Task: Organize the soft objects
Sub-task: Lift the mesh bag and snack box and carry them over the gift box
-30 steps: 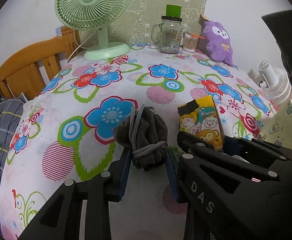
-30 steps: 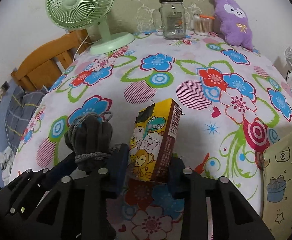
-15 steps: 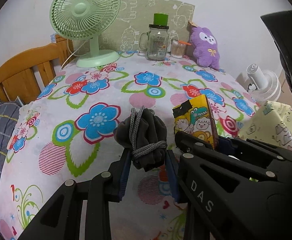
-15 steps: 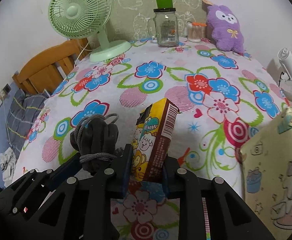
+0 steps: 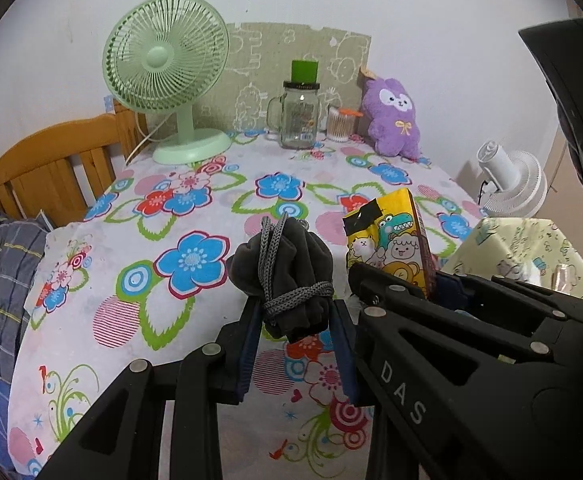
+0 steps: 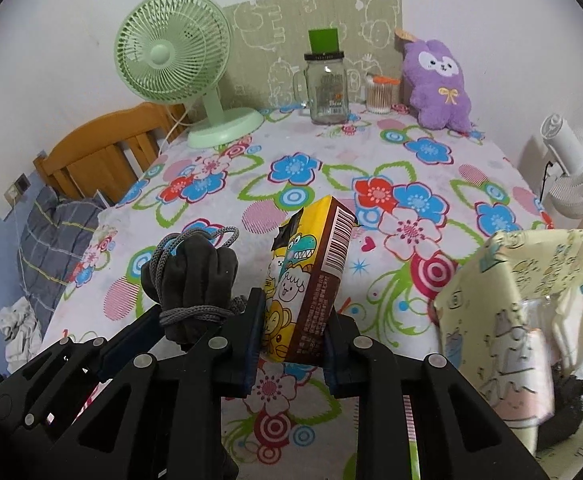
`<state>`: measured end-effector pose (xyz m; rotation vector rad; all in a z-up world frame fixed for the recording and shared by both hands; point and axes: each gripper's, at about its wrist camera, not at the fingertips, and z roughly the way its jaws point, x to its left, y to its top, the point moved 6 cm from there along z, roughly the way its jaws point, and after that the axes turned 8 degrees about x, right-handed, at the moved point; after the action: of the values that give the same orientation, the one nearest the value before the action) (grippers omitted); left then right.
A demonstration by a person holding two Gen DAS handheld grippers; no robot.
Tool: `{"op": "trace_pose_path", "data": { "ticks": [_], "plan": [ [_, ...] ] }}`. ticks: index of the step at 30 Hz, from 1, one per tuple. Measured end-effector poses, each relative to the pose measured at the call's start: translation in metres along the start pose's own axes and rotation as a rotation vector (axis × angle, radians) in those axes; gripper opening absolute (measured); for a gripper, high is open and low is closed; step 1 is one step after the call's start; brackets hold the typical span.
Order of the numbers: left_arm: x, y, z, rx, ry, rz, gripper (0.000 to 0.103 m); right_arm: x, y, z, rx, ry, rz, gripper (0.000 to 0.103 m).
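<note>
pouch [image 5: 285, 276] of grey cloth, tied with cord, sits pinched between the pads of the left gripper [image 5: 296, 330], jaws closed to its width, lifted clear of the floral tablecloth [image 5: 195, 216]. the right gripper [image 6: 291, 334] is likewise closed on a yellow cartoon pack [image 6: 305, 280], held tilted, just beside the pouch. both hang over the near part of the table, likely so the two soft things travel together. a pale patterned bin [image 6: 503, 320] stands low at the right, off the table's edge, with something dark inside; i judge it the likely drop spot, which would explain the carry that way. fan [image 5: 167, 80], jar [image 5: 299, 116] and purple plush [image 5: 391, 120] stand at the far edge, well apart.
</note>
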<state>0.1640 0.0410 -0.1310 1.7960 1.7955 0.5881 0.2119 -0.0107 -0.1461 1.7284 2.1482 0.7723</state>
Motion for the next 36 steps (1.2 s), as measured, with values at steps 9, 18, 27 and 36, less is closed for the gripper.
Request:
{"op": "trace_pose_path", "data": {
  "ticks": [9,18,27,36],
  "plan": [
    [-0.009,0.003,-0.023,-0.036,0.001,0.008,0.035,-0.001,0.0,-0.029,-0.046,-0.001,-0.008,0.028],
    [-0.021,0.008,-0.05,-0.075,0.011,0.018,0.035,-0.003,0.002,-0.058,-0.088,0.004,-0.025,0.028],
    [-0.039,0.014,-0.073,-0.108,0.006,0.04,0.035,-0.013,0.004,-0.09,-0.131,-0.008,-0.03,0.027],
    [-0.05,0.016,-0.088,-0.13,0.015,0.049,0.035,-0.02,0.003,-0.114,-0.165,-0.004,-0.053,0.027]
  ]
}}
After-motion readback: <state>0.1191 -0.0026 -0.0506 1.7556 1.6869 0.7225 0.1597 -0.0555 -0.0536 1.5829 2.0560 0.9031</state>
